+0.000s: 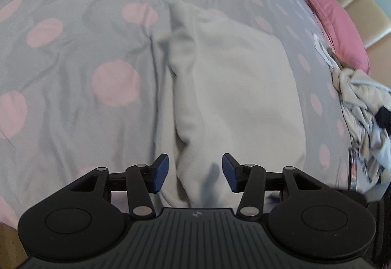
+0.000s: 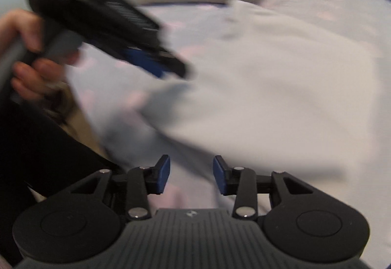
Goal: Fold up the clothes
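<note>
Lying folded on the bed [image 1: 73,49], the white garment [image 1: 239,88] sat beneath both hand-held grippers, left [image 1: 195,175] and right [image 2: 191,177], each spread wide and empty.

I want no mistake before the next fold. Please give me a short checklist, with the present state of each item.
1. Left gripper open, holding nothing: ok.
2. Right gripper open, holding nothing: ok.
3. White garment lies on the bed, partly folded: ok.
4. Garment flat: not ok, a long ridge runs along its left edge.
5. Pile of other clothes apart from the garment: ok.
6. Which edge the left jaws are over, seen from the right wrist: cannot tell, the picture is blurred.
</note>
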{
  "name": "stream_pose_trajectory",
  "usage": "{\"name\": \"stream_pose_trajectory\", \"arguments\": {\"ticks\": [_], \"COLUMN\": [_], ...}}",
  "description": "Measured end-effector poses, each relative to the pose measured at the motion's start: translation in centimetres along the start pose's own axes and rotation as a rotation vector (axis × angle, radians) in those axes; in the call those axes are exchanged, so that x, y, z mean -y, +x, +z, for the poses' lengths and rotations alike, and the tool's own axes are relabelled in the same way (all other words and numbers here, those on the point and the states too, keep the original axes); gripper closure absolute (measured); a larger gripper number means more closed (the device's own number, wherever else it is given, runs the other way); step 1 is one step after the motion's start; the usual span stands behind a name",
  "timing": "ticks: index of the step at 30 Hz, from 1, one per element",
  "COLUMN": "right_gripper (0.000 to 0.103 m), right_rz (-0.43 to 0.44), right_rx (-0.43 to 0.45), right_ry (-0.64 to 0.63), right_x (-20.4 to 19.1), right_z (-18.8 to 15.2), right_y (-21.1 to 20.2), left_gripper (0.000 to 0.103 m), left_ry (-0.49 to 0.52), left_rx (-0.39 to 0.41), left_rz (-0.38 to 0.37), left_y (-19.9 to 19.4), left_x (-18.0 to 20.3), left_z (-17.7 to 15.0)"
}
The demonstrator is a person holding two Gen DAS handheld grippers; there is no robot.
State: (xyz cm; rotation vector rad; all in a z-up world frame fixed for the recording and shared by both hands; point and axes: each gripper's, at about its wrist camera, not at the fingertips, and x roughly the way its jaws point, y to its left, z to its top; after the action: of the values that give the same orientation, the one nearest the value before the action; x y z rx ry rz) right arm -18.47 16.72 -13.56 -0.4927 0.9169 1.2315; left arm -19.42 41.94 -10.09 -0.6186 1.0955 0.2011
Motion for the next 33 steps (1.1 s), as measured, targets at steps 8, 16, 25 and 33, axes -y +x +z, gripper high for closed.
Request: {"name": "stream_pose_trajectory", "arguments": {"ticks": [8,16,25,33], "right_gripper": [0.047,0.092,0.094,0.092], "right_rz": [-0.218,-0.307,-0.312,-0.275], "right_rx": [-0.023,-0.007,-0.019,-0.071], "right_ry": [-0.035,-0.067,-0.029,-0.006], "right_x": [2.3,2.8,3.7,4.3], "right_z": [-4.5,-6.3,-6.0,-6.8], "right_y": [-0.7,-1.0,-2.6,-0.9], "left_gripper": [0.061,0.096,0.097,0.093], "left_ry": [0.086,0.094,0.107,0.149], "left_rx": [-0.06,-0.079,-0.063,-0.108], "left_rz": [0.056,0.118,0.152,0.209], "left_y": [1.3,2.5,2.0,3.9], "left_x": [1.4,0.7,0.7,1.1], "left_z": [-1.6,-2.4,-2.5,-2.6]}}
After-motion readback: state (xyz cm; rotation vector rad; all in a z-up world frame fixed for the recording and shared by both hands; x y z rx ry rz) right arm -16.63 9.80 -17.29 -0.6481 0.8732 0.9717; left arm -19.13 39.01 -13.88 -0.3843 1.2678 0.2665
